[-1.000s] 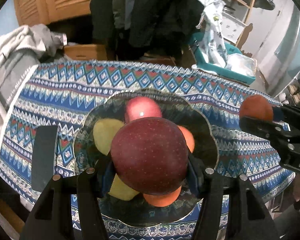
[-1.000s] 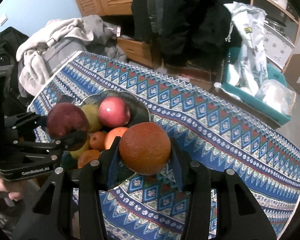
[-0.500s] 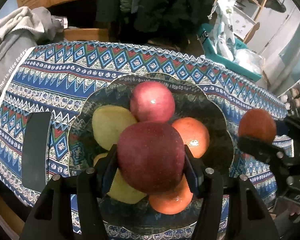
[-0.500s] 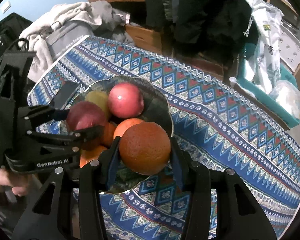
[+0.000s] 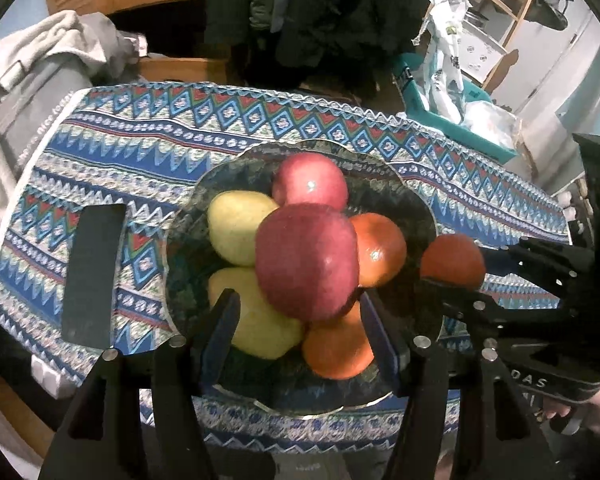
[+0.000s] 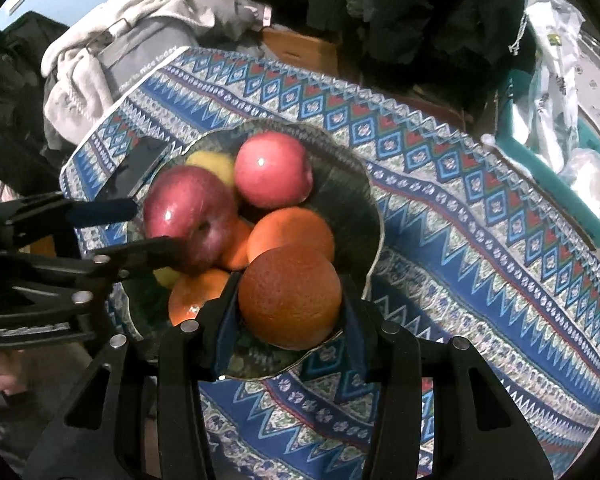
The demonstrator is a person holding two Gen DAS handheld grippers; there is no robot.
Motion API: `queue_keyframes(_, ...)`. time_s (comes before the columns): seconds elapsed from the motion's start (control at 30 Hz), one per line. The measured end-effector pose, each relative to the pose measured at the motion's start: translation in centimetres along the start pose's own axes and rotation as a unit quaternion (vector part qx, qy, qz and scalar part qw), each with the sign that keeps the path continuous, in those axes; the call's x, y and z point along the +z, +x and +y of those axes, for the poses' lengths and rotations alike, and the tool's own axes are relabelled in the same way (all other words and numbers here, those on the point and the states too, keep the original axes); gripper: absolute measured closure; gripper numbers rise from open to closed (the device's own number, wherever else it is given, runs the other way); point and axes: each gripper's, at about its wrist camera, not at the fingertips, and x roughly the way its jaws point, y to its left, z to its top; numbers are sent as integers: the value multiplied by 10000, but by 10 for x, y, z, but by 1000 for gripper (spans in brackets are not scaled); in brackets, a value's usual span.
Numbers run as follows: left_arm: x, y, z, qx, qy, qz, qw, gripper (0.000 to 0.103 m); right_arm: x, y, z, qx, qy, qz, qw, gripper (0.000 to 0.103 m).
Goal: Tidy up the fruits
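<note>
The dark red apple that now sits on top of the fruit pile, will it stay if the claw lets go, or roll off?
The dark red apple is round and glossy, perched on rounded pears and oranges, so it may roll. The bowl rim would probably catch it. It looks firm, so the left claw, whose jaws have just been opening, should not dent it.

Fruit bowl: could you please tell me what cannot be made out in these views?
- Left wrist view: the dark red apple covers part of the oranges beneath.
- Right wrist view: the held orange hides the bowl's near side.
- Total fruit count: unclear.
</note>
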Motion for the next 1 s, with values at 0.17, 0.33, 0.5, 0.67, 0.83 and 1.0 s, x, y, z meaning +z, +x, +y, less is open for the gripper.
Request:
queue_keyframes(0.17,-10,-7,3,43,-59,28,10000,37,-6,8,8,45,-48,108,9999,58)
queue_keyframes(0.33,-16,-10,5,99,-93,50,9999,37,-9,13,12,79,-67,182,9998,57)
queue_keyframes(0.5,-15,-17,3,81,-79,0,9999,37,-6,5,12,105,-42,32,9999,57)
queue_keyframes(0.67,-11,-33,-1,80,-15,-184,9998,33,1,-17,8,48,41,-202,9998,57)
queue_keyframes(0.83,-4,-54,-7,78,14,-458,9989,31,8,-52,4,-172,83,-568,9982,53)
queue_keyframes(1.0,4,-79,-16,159,58,-789,9967,27,14,-87,-2,-340,168,-963,9946,47)
